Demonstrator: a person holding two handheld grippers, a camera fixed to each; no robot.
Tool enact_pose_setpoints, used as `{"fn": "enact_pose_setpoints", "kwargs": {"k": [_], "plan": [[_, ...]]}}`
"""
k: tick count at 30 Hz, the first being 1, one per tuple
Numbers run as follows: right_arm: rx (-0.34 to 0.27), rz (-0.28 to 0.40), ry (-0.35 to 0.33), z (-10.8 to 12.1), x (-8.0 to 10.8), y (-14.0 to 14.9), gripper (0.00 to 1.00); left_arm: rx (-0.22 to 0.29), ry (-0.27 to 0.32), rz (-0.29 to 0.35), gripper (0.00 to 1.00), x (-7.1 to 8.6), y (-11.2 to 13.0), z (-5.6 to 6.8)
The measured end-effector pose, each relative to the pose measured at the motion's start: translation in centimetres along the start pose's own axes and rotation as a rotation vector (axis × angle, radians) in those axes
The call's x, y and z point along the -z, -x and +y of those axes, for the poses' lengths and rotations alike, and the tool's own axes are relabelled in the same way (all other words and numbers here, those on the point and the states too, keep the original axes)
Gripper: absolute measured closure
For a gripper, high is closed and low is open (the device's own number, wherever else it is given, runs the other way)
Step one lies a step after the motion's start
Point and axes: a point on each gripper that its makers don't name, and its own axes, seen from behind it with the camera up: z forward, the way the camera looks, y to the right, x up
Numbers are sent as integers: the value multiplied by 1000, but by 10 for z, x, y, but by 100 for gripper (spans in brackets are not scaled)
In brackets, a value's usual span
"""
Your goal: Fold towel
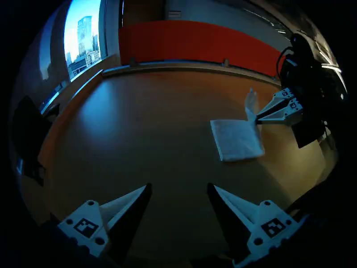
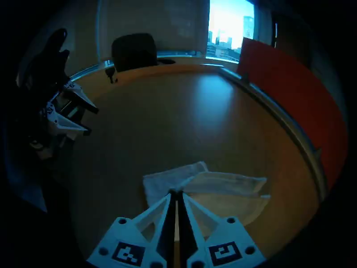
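Observation:
A white towel [image 1: 236, 140] lies on the wooden table [image 1: 147, 129], to the right in the left gripper view. My right gripper [image 1: 258, 119] pinches its far edge, and one corner [image 1: 251, 100] stands lifted above the fingertips. In the right gripper view the right gripper [image 2: 176, 193] is shut on the towel [image 2: 214, 183], whose raised layer curls over the flat part. My left gripper [image 1: 178, 186] hovers open over bare table, well short of the towel. It also appears at the left [image 2: 91, 120], open and apart from the cloth.
A red partition [image 1: 201, 40] runs along the table's far edge [image 2: 294, 89]. A dark office chair [image 2: 134, 51] stands at the table's end below a bright window [image 2: 230, 27]. A person's dark arm [image 1: 312, 89] holds the right gripper.

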Motion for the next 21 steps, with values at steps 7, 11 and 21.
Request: {"fn": "enact_pose_setpoints", "kwargs": {"k": [7,11,21], "plan": [[-3,-35,-37,-12,-25,10,97,22,-19,-3,8,6,7,-7],[-4,-51,-46,-14,-31,15,97,35,-24,-4,8,7,9,-10],[13,-76,-78,-22,-42,18,96,44,-25,-6,8,9,11,-12]]}}
